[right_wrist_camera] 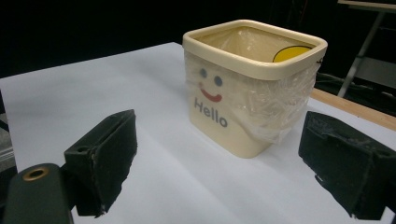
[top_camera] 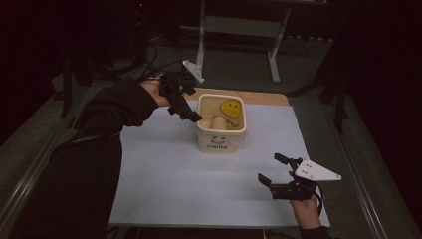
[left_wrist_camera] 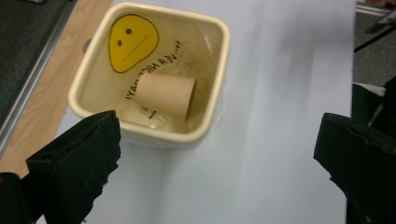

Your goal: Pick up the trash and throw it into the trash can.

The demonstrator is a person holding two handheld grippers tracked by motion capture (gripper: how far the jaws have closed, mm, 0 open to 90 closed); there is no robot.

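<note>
A cream square bin (top_camera: 221, 139) with a smiley face and "Hello" on its front stands mid-table on the white sheet; its rim (left_wrist_camera: 205, 126) and plastic liner (right_wrist_camera: 275, 116) show in the gripper views. A brown cardboard tube (left_wrist_camera: 166, 95) lies on its side inside the bin (right_wrist_camera: 224, 126), also visible from above as the tube (top_camera: 218, 122). My left gripper (top_camera: 185, 107) hovers open just left of the bin's rim, empty (left_wrist_camera: 219, 154). My right gripper (top_camera: 272, 169) is open and empty near the front right of the sheet, facing the bin (right_wrist_camera: 219, 163).
The white sheet (top_camera: 164, 179) covers most of the table, with a wooden strip (top_camera: 268, 97) at the far edge. A metal table frame (top_camera: 273, 55) stands beyond on the dark floor. A yellow smiley sticker (left_wrist_camera: 130, 42) is inside the bin.
</note>
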